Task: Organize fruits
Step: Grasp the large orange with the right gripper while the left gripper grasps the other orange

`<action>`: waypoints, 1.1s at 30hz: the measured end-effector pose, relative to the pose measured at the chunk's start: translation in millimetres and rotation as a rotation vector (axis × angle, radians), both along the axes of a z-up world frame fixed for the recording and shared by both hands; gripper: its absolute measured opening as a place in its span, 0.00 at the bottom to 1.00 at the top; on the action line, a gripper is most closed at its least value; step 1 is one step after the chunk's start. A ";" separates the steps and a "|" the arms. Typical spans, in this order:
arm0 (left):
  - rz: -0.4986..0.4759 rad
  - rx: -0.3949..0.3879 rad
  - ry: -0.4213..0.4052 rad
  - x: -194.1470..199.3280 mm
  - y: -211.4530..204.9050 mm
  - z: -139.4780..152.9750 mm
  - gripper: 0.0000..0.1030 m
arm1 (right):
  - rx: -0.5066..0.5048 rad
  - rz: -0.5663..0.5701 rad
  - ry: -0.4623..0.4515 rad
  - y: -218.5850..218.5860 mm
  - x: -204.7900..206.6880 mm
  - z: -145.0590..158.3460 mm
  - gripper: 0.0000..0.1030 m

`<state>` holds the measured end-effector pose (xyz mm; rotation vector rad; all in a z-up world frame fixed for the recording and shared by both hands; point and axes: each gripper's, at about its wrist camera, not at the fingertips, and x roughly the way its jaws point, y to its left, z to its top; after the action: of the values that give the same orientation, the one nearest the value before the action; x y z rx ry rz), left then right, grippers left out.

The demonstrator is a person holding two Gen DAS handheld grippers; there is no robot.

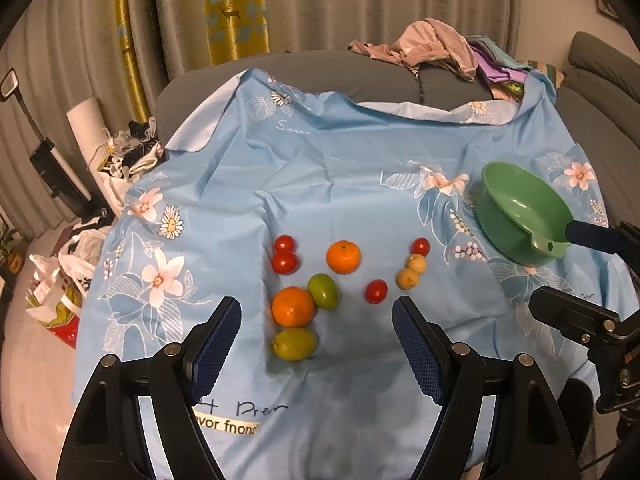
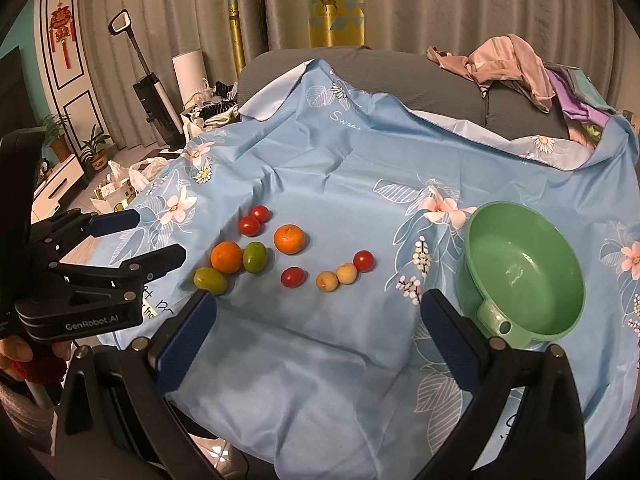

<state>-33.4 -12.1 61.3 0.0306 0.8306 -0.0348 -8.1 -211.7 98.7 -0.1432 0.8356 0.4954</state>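
Loose fruit lies on a blue floral cloth (image 1: 320, 168): two oranges (image 1: 343, 256) (image 1: 293, 306), two green fruits (image 1: 324, 291) (image 1: 295, 343), several red tomatoes (image 1: 285, 262) and two small yellow fruits (image 1: 408, 279). An empty green bowl (image 1: 504, 216) (image 2: 524, 268) with a short handle sits to their right. My left gripper (image 1: 317, 305) (image 2: 159, 235) hovers open just short of the nearer orange (image 2: 227, 256). My right gripper (image 2: 320, 300) (image 1: 552, 268) is open and empty, in front of the tomatoes (image 2: 293, 277), with the bowl beside its right finger.
The cloth drapes over a grey sofa, with a heap of clothes (image 1: 432, 46) at the back right. Bags (image 1: 60, 280) lie on the floor to the left, and a stick vacuum (image 2: 156, 92) stands by the curtains. The cloth drops away at its near and left edges.
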 end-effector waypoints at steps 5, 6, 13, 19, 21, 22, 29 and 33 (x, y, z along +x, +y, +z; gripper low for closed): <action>-0.032 -0.062 -0.015 -1.8 6.9 -2.9 0.76 | 0.016 0.006 0.005 -3.6 0.8 -9.7 1.00; -0.038 -0.073 -0.012 -2.0 8.9 -6.1 0.76 | 0.019 0.012 0.012 -4.7 1.5 -14.6 1.00; -0.085 -0.210 0.051 -1.0 24.2 -43.3 0.76 | 0.016 0.055 0.090 -3.9 10.2 -54.0 1.00; -0.101 -0.289 0.059 -2.7 39.6 -59.5 0.76 | 0.041 0.084 0.125 -1.0 17.5 -69.0 0.99; -0.103 -0.286 0.054 -3.2 42.8 -61.0 0.76 | 0.060 0.092 0.142 1.1 20.1 -73.5 0.98; -0.103 -0.281 0.054 -2.9 43.9 -62.2 0.76 | 0.070 0.098 0.151 2.5 21.1 -75.1 0.98; -0.100 -0.241 0.098 8.6 47.6 -78.2 0.69 | 0.127 0.142 0.210 16.6 28.1 -89.2 0.88; -0.104 -0.241 0.109 17.4 49.2 -82.3 0.68 | 0.147 0.151 0.217 21.8 36.4 -90.1 0.85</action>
<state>-16.0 37.1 -21.0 -0.1567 0.9290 -0.2360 28.3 -189.9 8.6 -0.0166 1.0013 0.7211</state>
